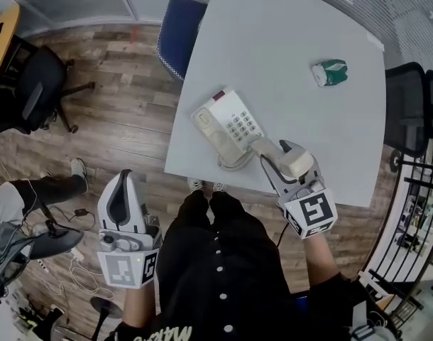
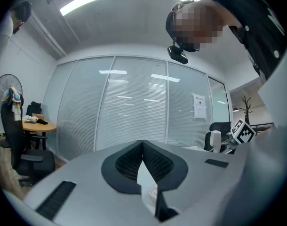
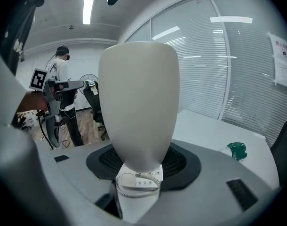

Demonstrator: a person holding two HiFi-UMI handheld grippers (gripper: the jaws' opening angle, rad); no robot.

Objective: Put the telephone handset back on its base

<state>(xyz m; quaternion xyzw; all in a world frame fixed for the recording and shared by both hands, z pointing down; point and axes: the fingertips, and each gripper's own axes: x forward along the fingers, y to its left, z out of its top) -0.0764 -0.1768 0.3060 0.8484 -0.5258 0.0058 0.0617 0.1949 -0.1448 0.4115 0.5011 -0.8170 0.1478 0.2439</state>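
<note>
A cream telephone base (image 1: 227, 126) with a keypad lies on the white table (image 1: 287, 34), near its front edge. My right gripper (image 1: 284, 163) is shut on the cream handset (image 1: 296, 162), just right of the base and tilted above the table edge. The coiled cord (image 1: 234, 163) runs from the base toward the handset. In the right gripper view the handset (image 3: 139, 102) stands tall between the pads (image 3: 179, 161), with the base (image 3: 136, 182) below it. My left gripper (image 1: 123, 182) hangs shut and empty off the table at the lower left, over the floor; its pads (image 2: 153, 161) meet.
A green and white crumpled packet (image 1: 331, 72) lies at the table's far right. A blue chair (image 1: 177, 34) stands behind the table's left edge, and black office chairs stand at the left (image 1: 35, 91) and right (image 1: 408, 109). Another person (image 3: 59, 79) stands on the wooden floor.
</note>
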